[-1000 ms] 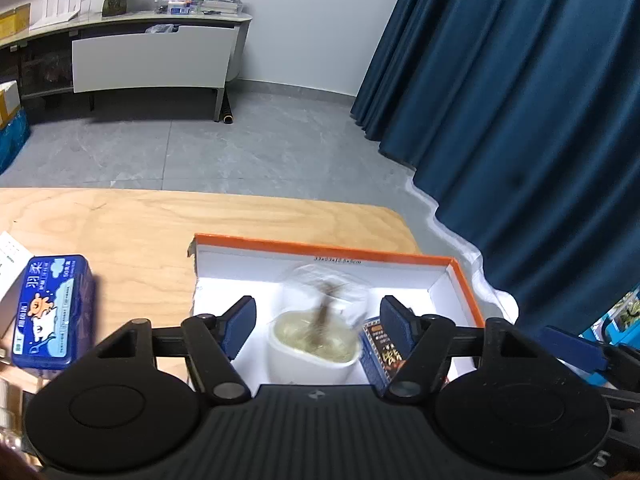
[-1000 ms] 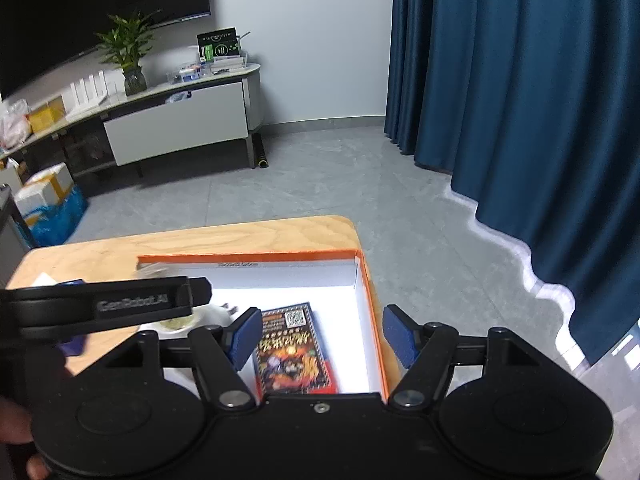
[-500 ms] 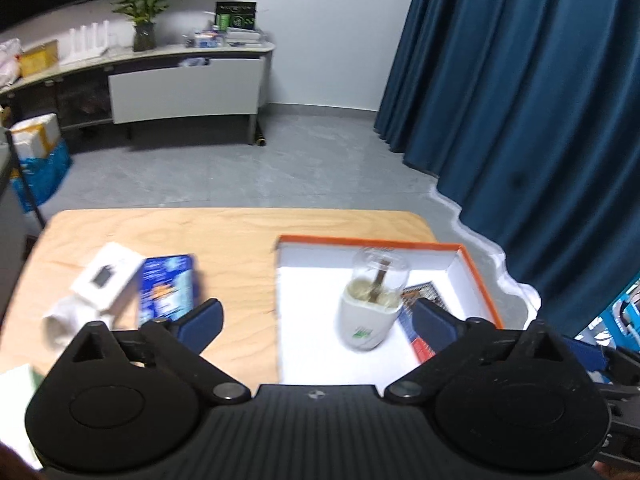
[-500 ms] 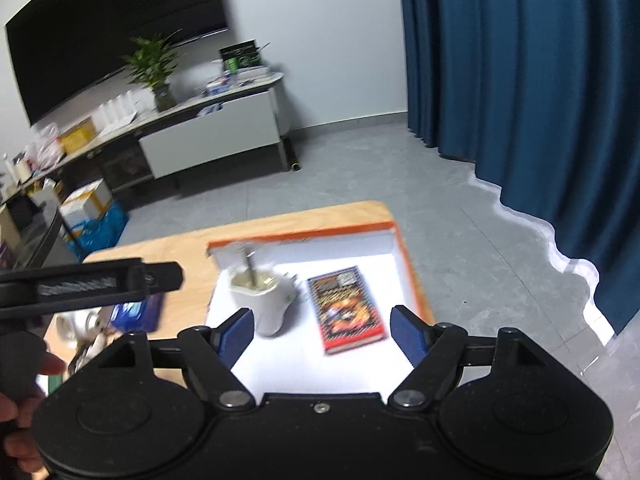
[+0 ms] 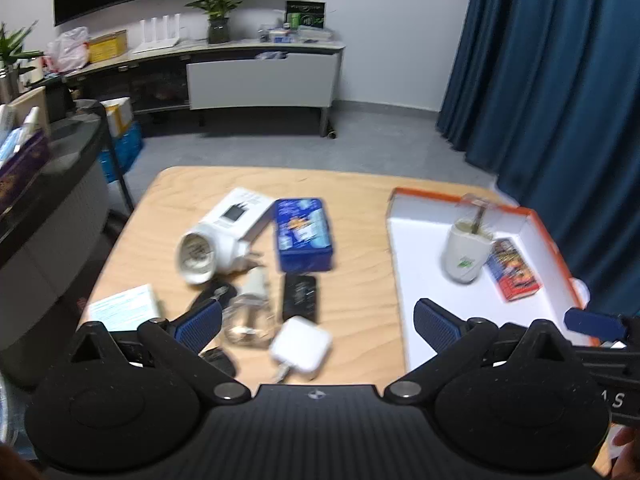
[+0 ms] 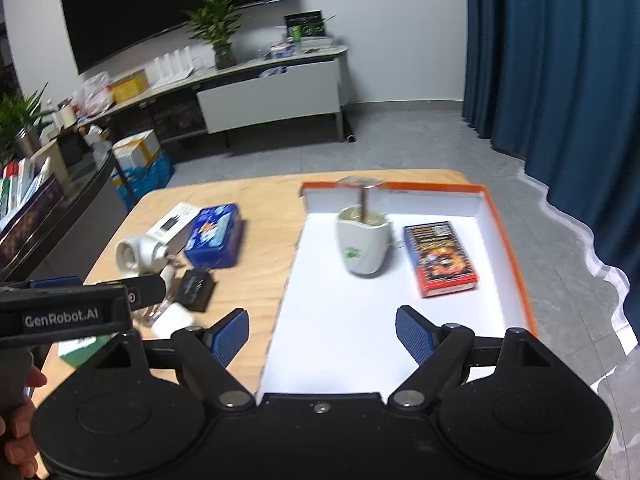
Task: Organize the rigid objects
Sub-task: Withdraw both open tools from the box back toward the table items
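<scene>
A white box with an orange rim [image 5: 538, 216] [image 6: 508, 216] lies on the right of the wooden table. In it stand a white cup-shaped appliance with a clear lid [image 5: 466, 252] [image 6: 363, 242] and a red card box [image 5: 514, 276] [image 6: 440, 258]. Left of it lie a blue tin [image 5: 302, 234] [image 6: 214, 236], a white carton [image 5: 240, 212], a white round device [image 5: 196, 256] [image 6: 134, 254], a black case [image 5: 300, 298] [image 6: 195, 286] and a white charger [image 5: 300, 350]. My left gripper [image 5: 318, 326] is open and empty above the loose items. My right gripper [image 6: 322, 334] is open and empty over the box's near part.
A clear glass item [image 5: 248, 320] and a white-green booklet [image 5: 122, 312] lie near the table's front left. A dark counter [image 5: 48, 184] stands left of the table. A blue curtain [image 5: 560, 80] hangs on the right, a low sideboard [image 5: 260, 76] at the back.
My left gripper has let go of the white appliance, opened wide and pulled back and left over the loose items. My right gripper has also drawn back and up from the box.
</scene>
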Available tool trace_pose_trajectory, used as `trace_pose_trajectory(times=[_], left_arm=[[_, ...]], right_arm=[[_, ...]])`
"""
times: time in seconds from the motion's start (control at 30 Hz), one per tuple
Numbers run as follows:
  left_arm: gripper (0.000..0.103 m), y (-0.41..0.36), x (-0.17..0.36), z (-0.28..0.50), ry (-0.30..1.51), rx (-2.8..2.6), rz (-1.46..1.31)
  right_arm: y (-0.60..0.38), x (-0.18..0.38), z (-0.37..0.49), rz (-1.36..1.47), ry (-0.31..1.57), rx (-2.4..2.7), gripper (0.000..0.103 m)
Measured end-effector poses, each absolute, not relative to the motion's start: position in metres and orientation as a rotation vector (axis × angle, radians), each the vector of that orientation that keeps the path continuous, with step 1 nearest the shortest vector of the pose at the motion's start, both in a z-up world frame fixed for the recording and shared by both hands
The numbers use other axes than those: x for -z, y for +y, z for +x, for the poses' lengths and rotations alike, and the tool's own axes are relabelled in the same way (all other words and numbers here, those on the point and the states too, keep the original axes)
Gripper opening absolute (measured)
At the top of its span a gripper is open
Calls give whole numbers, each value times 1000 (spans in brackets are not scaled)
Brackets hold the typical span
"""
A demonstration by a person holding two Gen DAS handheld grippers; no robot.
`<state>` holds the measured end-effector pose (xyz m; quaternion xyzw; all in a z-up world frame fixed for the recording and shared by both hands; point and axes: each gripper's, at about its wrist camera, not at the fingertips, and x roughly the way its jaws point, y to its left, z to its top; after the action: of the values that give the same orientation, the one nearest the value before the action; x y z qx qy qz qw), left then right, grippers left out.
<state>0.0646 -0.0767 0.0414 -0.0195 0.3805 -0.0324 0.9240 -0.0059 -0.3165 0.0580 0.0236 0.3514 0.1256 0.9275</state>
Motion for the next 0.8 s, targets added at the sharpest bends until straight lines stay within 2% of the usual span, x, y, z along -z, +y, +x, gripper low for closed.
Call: trace_pose_trajectory(times=[0.8], left_arm=[[103,-4,-25,27,817,10,-111]], right_arm=[[-237,-42,-31,-77,773,-406,95]])
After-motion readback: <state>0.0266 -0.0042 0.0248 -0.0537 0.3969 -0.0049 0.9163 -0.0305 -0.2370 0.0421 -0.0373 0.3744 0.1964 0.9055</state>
